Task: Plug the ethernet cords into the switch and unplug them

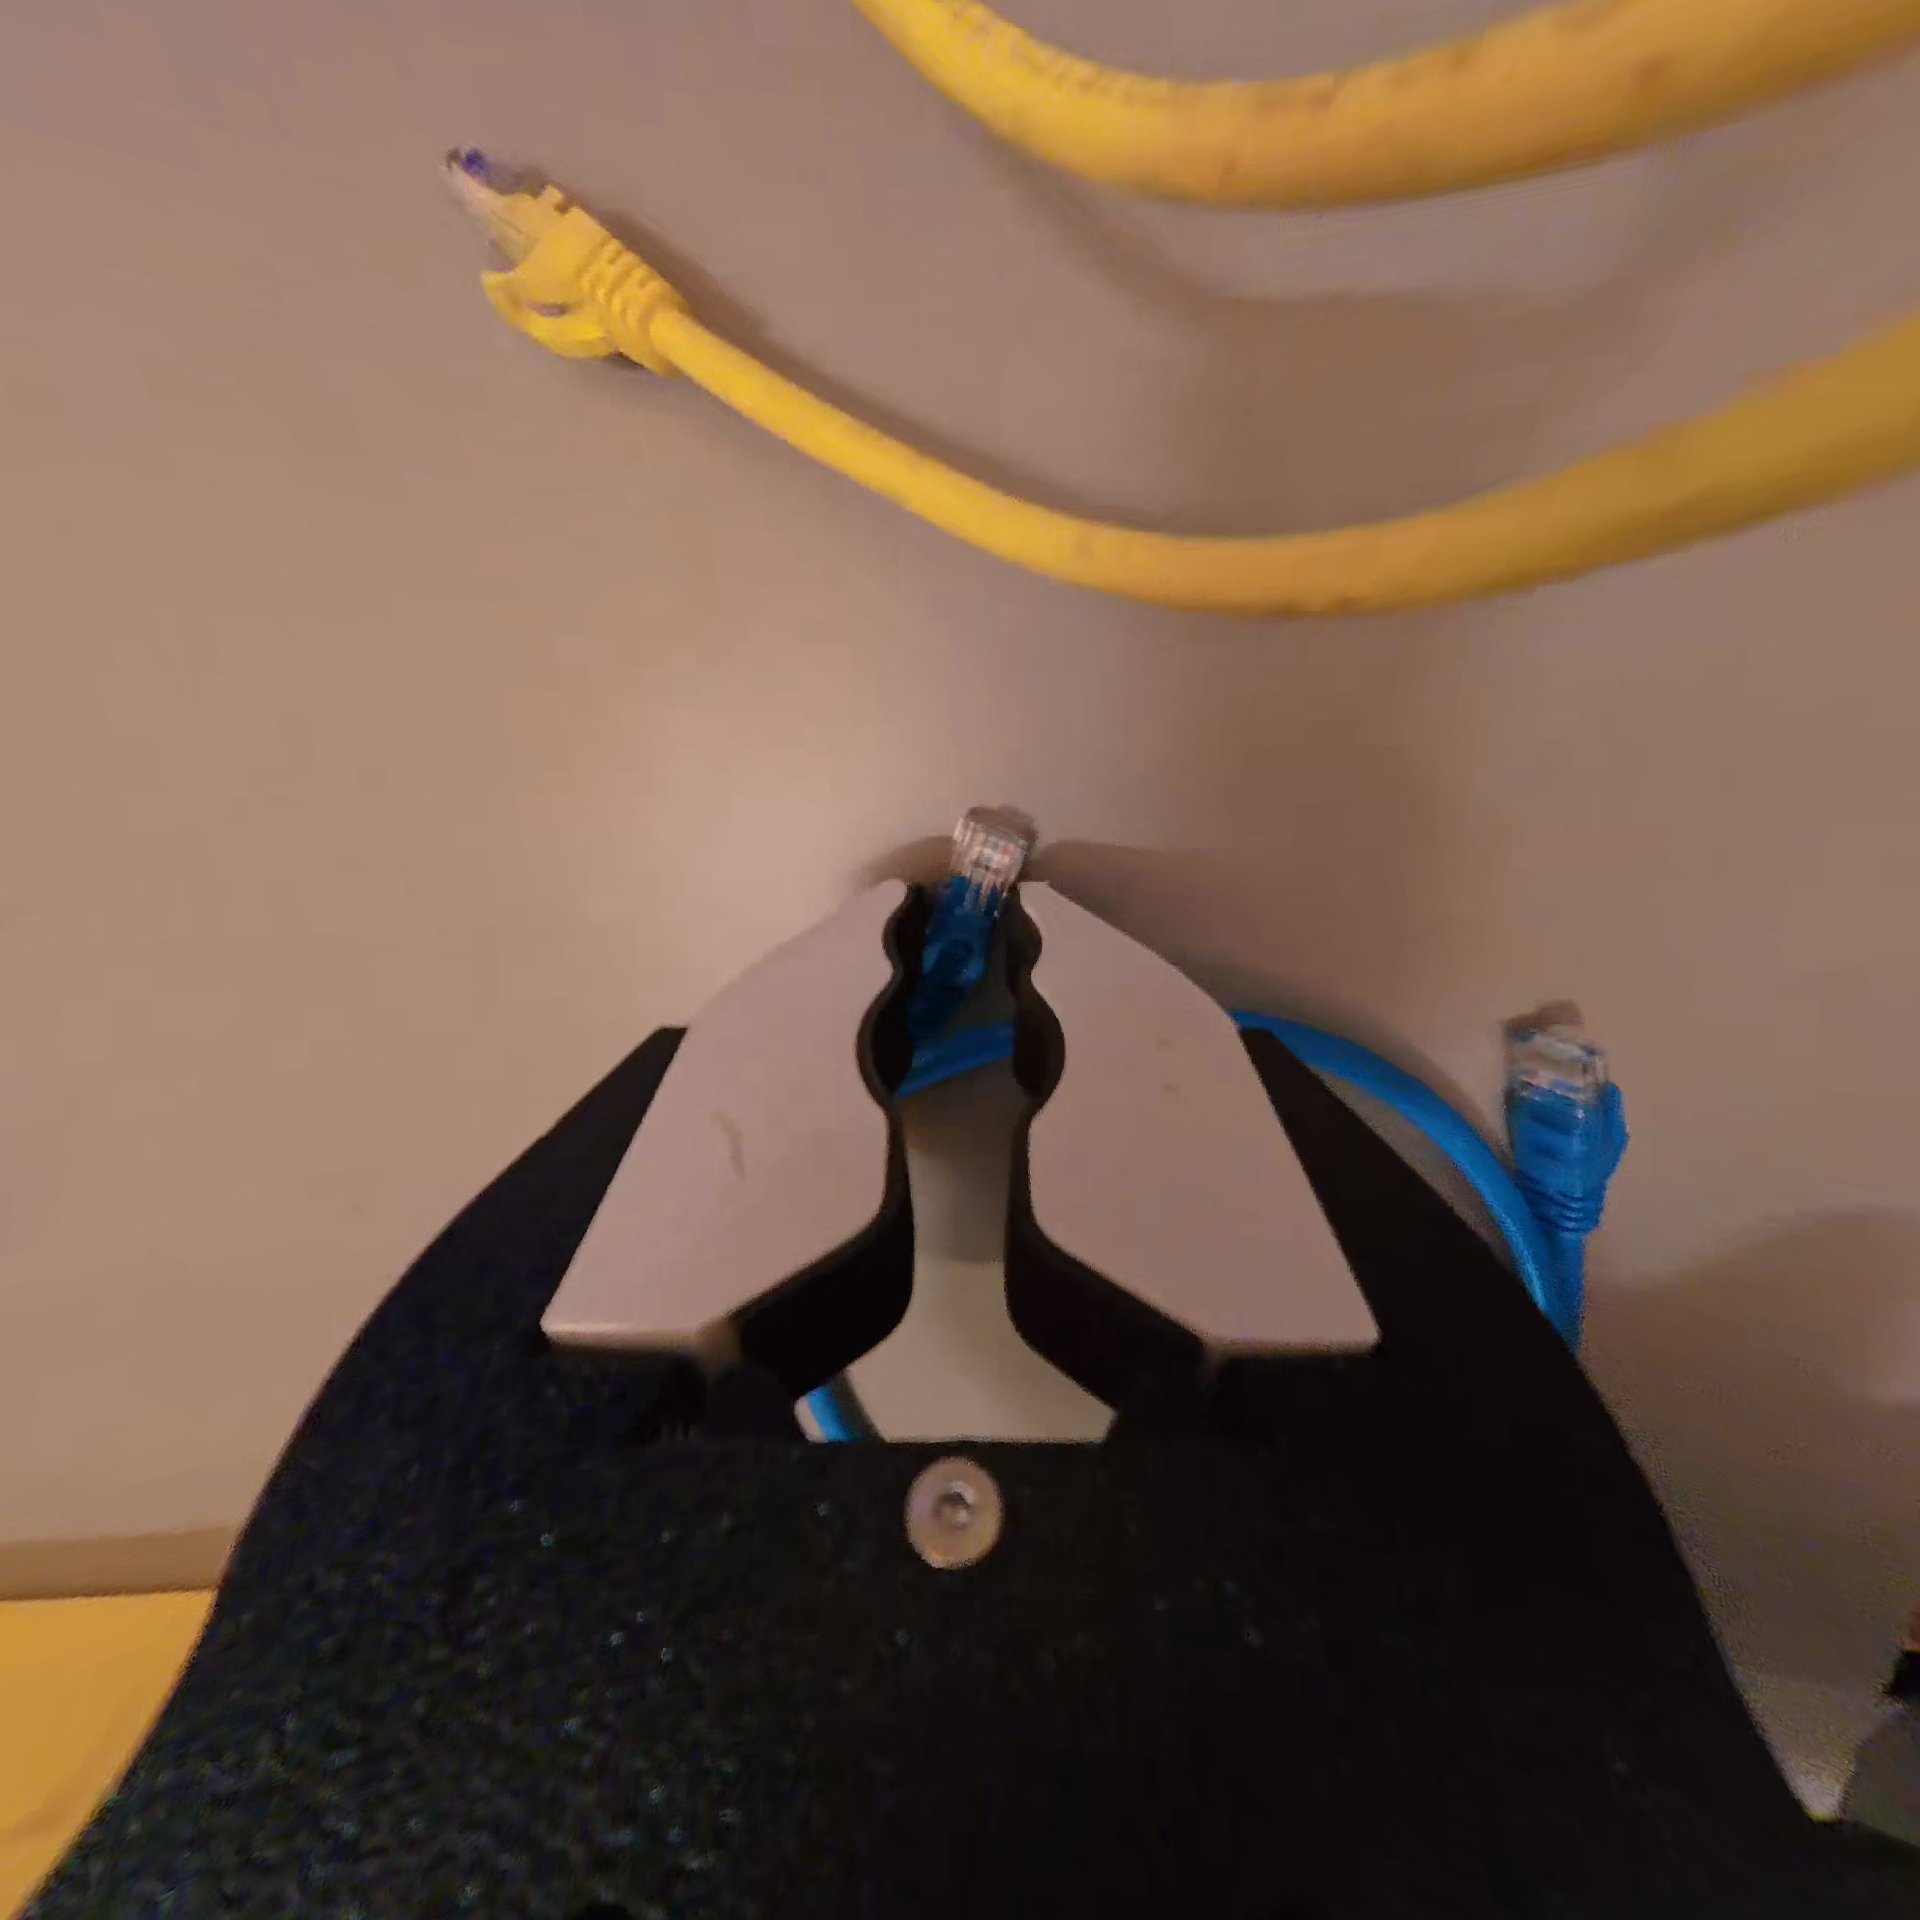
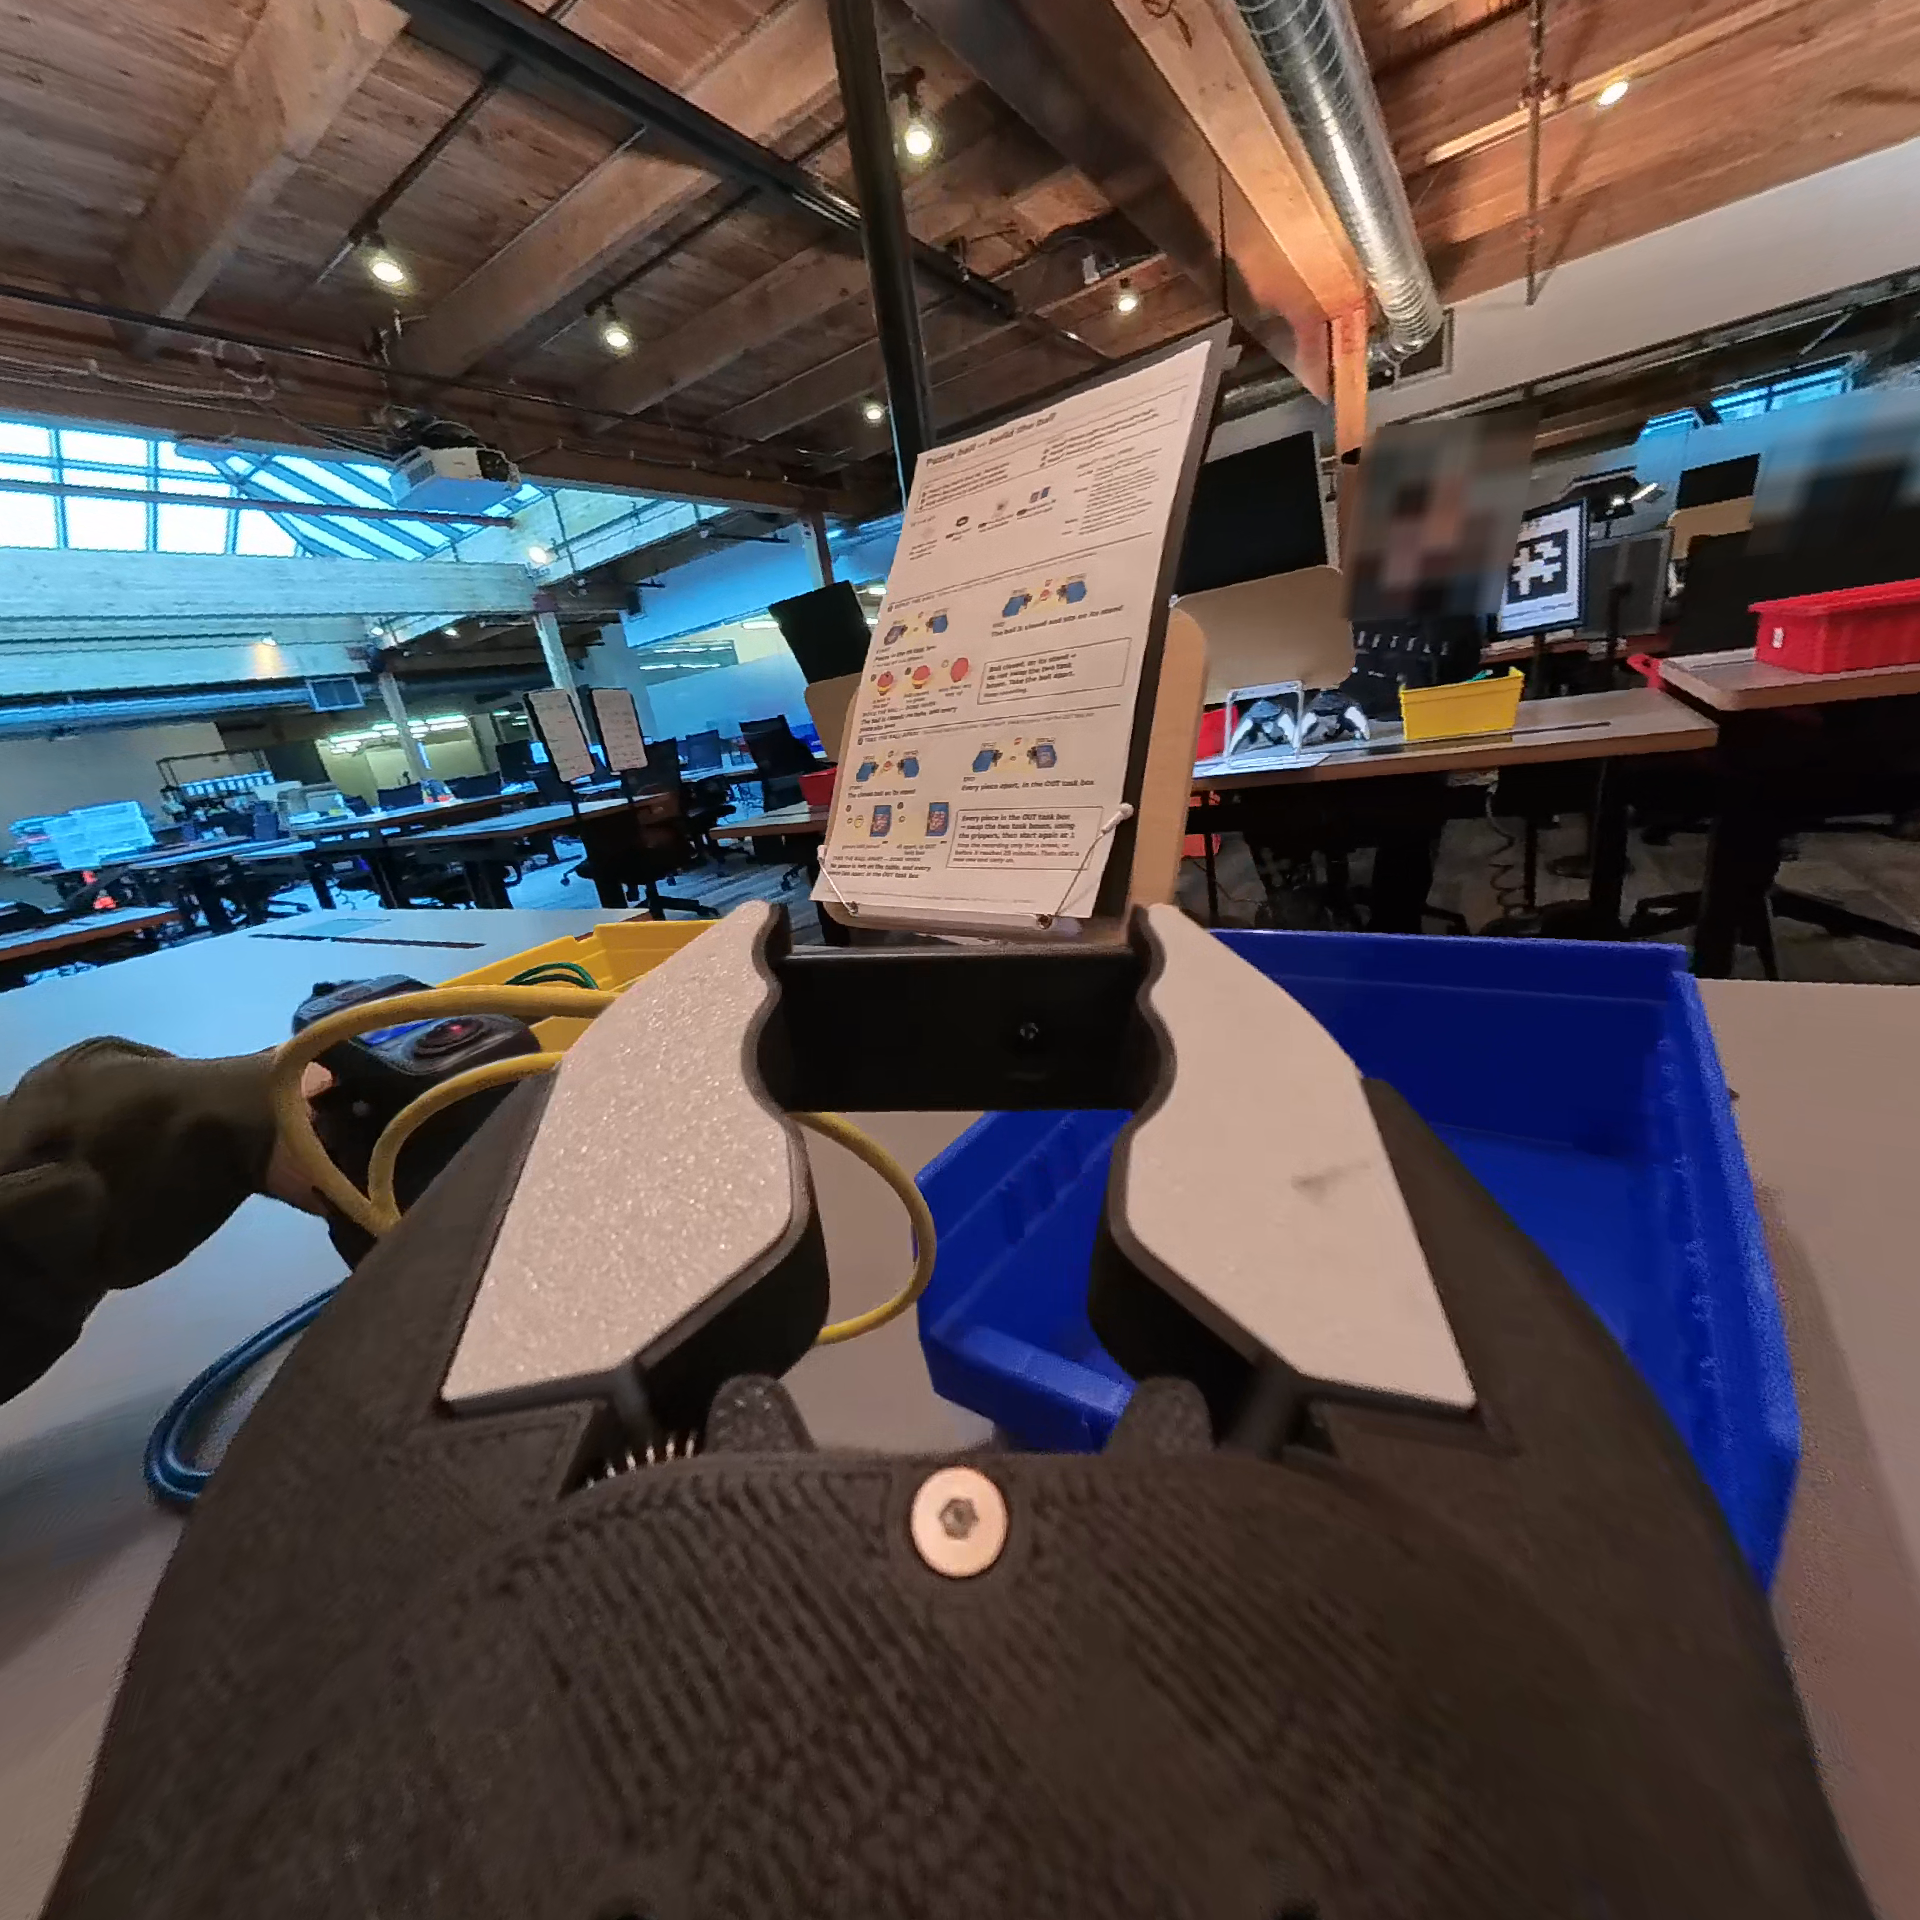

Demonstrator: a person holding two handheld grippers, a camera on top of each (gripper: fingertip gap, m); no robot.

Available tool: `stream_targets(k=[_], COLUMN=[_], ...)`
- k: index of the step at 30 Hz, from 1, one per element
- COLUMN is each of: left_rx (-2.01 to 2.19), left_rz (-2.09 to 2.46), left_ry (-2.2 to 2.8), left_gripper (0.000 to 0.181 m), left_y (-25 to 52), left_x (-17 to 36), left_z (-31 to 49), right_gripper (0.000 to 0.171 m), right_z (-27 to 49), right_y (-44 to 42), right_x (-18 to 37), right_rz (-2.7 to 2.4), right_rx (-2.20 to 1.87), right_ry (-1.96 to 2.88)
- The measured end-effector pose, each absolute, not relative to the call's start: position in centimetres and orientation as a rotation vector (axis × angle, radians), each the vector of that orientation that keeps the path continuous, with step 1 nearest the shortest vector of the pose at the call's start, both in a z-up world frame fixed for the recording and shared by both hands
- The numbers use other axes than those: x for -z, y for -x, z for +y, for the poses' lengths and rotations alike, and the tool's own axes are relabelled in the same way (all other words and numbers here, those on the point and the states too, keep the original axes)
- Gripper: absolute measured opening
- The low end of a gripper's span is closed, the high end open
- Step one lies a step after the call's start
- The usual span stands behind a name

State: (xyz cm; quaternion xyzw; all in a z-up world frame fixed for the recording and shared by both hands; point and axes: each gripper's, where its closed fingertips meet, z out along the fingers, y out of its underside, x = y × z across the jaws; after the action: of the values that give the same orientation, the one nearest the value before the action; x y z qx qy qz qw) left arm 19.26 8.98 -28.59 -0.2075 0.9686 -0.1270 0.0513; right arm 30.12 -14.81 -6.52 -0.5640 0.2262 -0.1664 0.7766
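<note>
In the left wrist view my left gripper (image 1: 966, 899) is shut on the boot of a blue ethernet cord (image 1: 951, 961). Its clear plug tip (image 1: 992, 847) sticks out past the fingertips, close over the grey table (image 1: 312, 831). The cord's other blue plug (image 1: 1564, 1122) lies to the right. A yellow cord's plug (image 1: 551, 270) lies loose farther ahead on the left. In the right wrist view my right gripper (image 2: 956, 935) holds a small black switch (image 2: 956, 1023) between its fingertips, lifted above the table. The switch's ports are hidden from here.
A blue bin (image 2: 1558, 1143) stands right of the right gripper and a yellow bin (image 2: 623, 951) to the left behind it. A sheet on a black stand (image 2: 1018, 665) rises behind the switch. Yellow cord loops (image 2: 894, 1226) and blue cord (image 2: 197, 1423) lie on the table. A gloved hand (image 2: 125, 1164) holds the left gripper.
</note>
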Motion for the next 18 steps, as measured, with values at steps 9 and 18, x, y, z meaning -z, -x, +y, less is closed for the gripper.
stream_targets(k=[9,18], left_rx=[0.847,1.428], left_rz=[2.599,1.554], left_ry=[0.71,0.582], left_gripper=[0.013,0.012], left_y=[-24.0,-26.3], left_x=[21.2,-3.7], left_z=[6.0,7.9], right_gripper=[0.062,0.061], right_z=[-18.1,-20.2], right_y=[-29.6,-28.7], right_x=[6.3,5.8], right_rz=[0.534,0.556], right_rx=[0.425,0.471], right_ry=[1.194,1.174])
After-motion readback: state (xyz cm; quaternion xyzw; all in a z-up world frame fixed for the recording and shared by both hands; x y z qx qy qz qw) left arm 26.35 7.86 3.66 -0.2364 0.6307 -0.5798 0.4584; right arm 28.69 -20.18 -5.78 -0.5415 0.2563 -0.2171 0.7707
